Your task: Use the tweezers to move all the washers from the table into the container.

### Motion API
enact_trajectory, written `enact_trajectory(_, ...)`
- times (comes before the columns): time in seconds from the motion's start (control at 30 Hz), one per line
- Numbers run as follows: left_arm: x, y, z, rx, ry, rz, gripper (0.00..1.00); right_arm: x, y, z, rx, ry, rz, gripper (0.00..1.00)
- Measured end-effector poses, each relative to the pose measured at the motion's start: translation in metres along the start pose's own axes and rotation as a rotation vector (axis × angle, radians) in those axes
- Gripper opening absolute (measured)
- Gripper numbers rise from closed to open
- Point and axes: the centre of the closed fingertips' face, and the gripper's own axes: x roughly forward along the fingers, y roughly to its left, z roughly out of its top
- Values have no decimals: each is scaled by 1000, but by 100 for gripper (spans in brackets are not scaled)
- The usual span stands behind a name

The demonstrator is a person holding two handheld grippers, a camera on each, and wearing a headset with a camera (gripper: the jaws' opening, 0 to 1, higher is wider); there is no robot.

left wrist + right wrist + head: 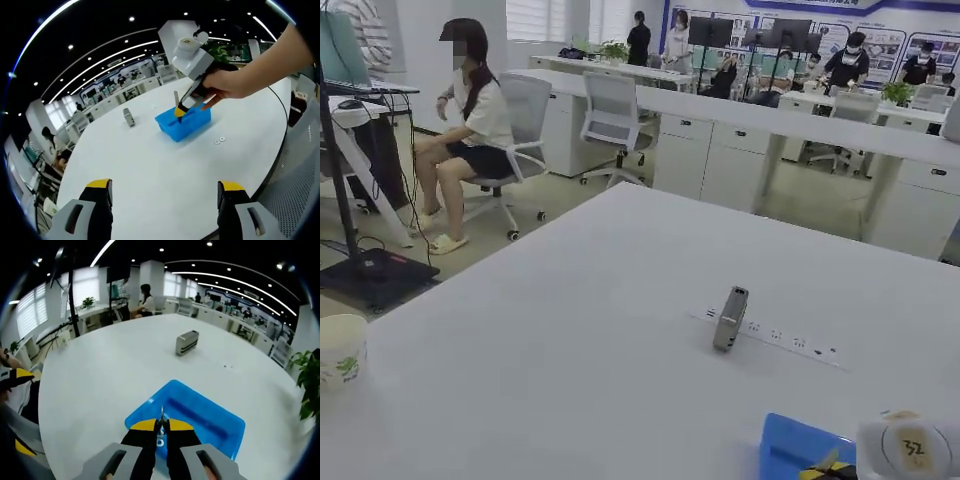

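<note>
Right gripper view: right hand-held gripper (pixel 161 426) is clamping tweezers (pixel 161 414) above the container (pixel 210 415); flat, light washers (pixel 217 142) are likely needing rim pinches.

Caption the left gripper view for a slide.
Right tongs grip tweezers over the blue container; two washers lie on the white table beside it.

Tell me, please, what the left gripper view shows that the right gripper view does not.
The left gripper view adds two washers on the white table, a little apart from the blue container, plus the hand holding the right gripper. The right gripper view adds the container's inside floor, seen down past the tweezers clamped in its shut jaws. Both share the container, table, tweezers and small grey box.
</note>
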Motion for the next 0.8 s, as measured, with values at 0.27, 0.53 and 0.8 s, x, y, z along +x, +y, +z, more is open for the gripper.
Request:
enact_trajectory(0.27, 1, 0, -2, 2, 11, -2, 88, 7, 3, -8, 0, 16, 12, 2)
enact_trajectory(0.53, 1, -1, -3, 6, 17, -3, 88, 8, 3, -6, -1, 9, 9, 3)
enact_trajectory(0.8, 1, 0, -2, 4, 13, 1, 88, 5, 4, -7, 2, 15, 10, 3)
